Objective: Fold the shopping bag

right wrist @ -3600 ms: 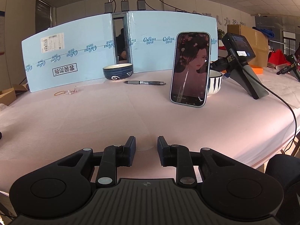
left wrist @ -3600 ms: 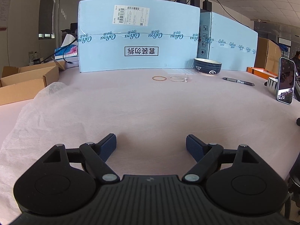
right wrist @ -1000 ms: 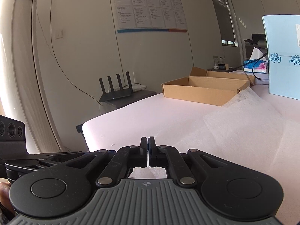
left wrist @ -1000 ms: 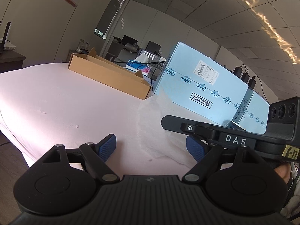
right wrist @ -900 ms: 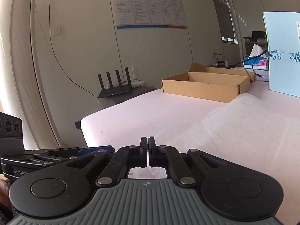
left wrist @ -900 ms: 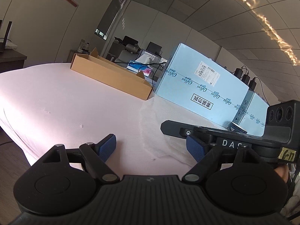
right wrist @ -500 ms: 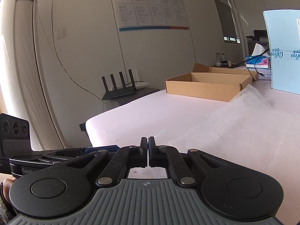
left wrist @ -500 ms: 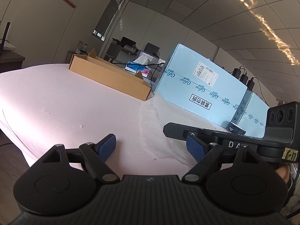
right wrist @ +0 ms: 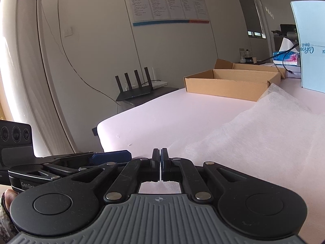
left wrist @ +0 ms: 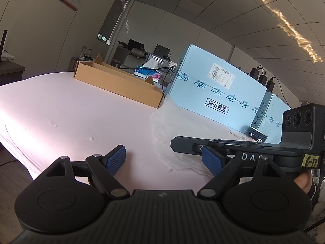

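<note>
Both grippers now at the table's corner, right one pinched on the bag's edge

A few seconds back both faced the blue boxes; now the left gripper (left wrist: 163, 158) is spread wide over bare pink table (left wrist: 71, 109), touching nothing. The right gripper (right wrist: 160, 165) is clamped on the near edge of the white shopping bag (right wrist: 264, 134), which spreads out toward 2 o'clock. The pinched bit is mostly hidden behind the fingers. Cardboard tray (right wrist: 229, 81) at 1 o'clock.
</note>
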